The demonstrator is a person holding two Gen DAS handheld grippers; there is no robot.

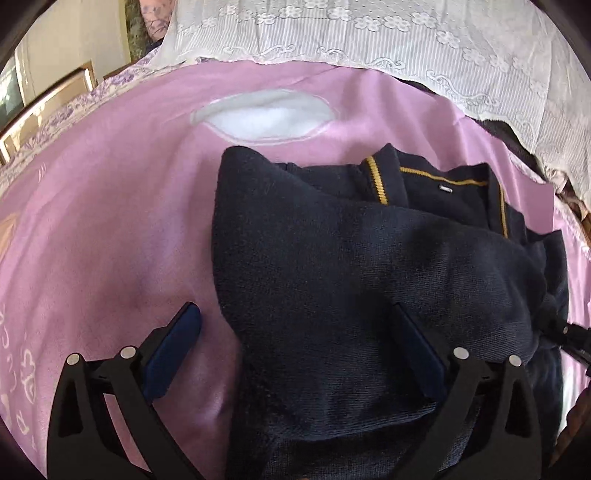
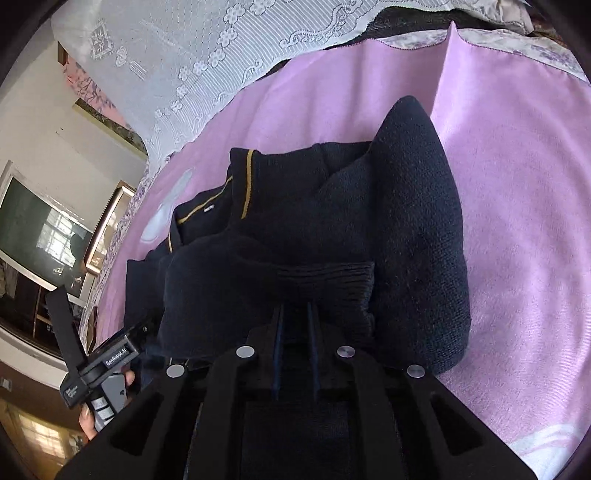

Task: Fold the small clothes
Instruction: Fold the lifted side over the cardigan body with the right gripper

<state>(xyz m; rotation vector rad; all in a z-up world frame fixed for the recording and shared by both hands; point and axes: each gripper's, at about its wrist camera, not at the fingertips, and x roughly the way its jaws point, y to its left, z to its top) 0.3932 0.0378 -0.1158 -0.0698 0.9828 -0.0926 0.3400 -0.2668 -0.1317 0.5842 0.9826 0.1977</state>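
Note:
A navy knit sweater with a yellow-striped collar lies partly folded on a pink blanket. My left gripper hangs open and wide over its near left edge. One finger is above the blanket and the other is above the sweater, gripping nothing. In the right wrist view the sweater is bunched, with a sleeve folded across. My right gripper is shut on the sweater's ribbed edge. A person's hand holds the left tool at the lower left.
A white lace cloth covers the far side beyond the blanket. A white patch marks the blanket behind the sweater. The bed's edge, a framed picture and a dark screen lie to the left.

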